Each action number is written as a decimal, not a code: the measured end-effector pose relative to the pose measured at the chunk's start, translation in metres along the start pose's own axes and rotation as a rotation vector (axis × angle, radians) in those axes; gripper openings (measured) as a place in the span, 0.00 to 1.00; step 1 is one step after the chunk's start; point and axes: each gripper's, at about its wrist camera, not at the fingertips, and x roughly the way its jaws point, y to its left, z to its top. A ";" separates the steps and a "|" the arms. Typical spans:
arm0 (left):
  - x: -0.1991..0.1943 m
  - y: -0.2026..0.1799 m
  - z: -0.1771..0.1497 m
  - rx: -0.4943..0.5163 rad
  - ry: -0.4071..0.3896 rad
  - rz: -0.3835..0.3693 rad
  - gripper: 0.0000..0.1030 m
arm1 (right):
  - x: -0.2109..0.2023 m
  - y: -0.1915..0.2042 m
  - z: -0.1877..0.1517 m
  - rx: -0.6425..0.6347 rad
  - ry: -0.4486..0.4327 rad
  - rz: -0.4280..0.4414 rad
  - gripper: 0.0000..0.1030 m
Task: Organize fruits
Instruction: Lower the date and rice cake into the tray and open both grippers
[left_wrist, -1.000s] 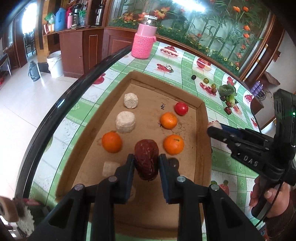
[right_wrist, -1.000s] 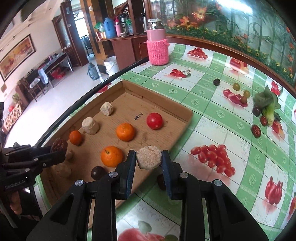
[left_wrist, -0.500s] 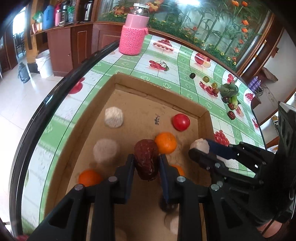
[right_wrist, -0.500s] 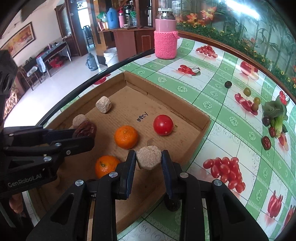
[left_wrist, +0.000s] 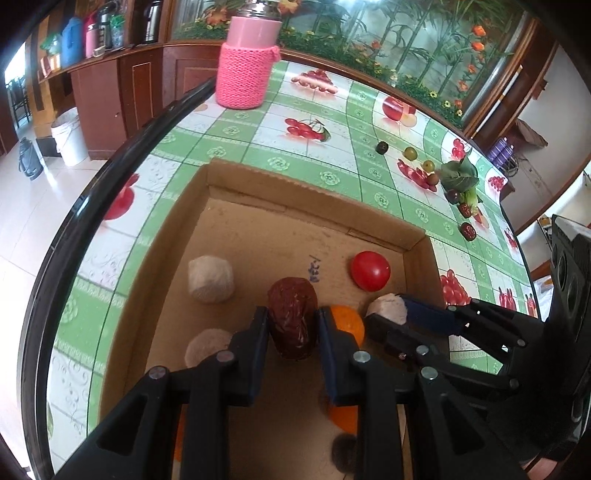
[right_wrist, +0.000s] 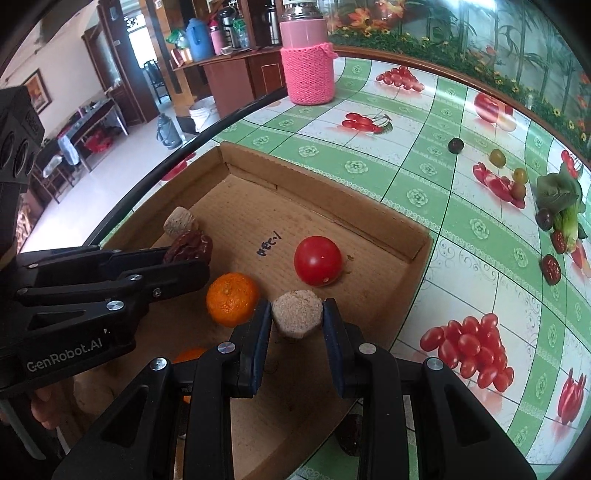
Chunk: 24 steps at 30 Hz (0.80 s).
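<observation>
A wrinkled red date (left_wrist: 291, 317) is clamped in the left hand-held gripper (left_wrist: 291, 334) above the cardboard tray (left_wrist: 314, 192); the right hand-held gripper (right_wrist: 297, 326) grips a pale lump (right_wrist: 296, 317) beside it. Crowded together, they could collide and knock the tomato (right_wrist: 317, 261) rolling.

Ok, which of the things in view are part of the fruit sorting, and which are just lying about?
In the job:
- wrinkled dark red fruit in the left gripper
- beige puck-like piece in the right gripper
- cardboard tray
- red tomato
- orange

Lying about:
- pink knit-sleeved jar
- white bucket
- leafy greens
</observation>
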 end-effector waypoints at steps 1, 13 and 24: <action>0.001 -0.002 0.001 0.008 0.000 0.004 0.28 | 0.001 0.000 0.001 -0.001 0.002 -0.004 0.27; 0.019 0.006 0.025 0.090 0.030 0.085 0.28 | 0.006 0.003 0.003 -0.053 0.024 -0.037 0.27; 0.024 0.004 0.028 0.116 0.034 0.102 0.29 | 0.015 0.006 0.006 -0.100 0.030 -0.037 0.27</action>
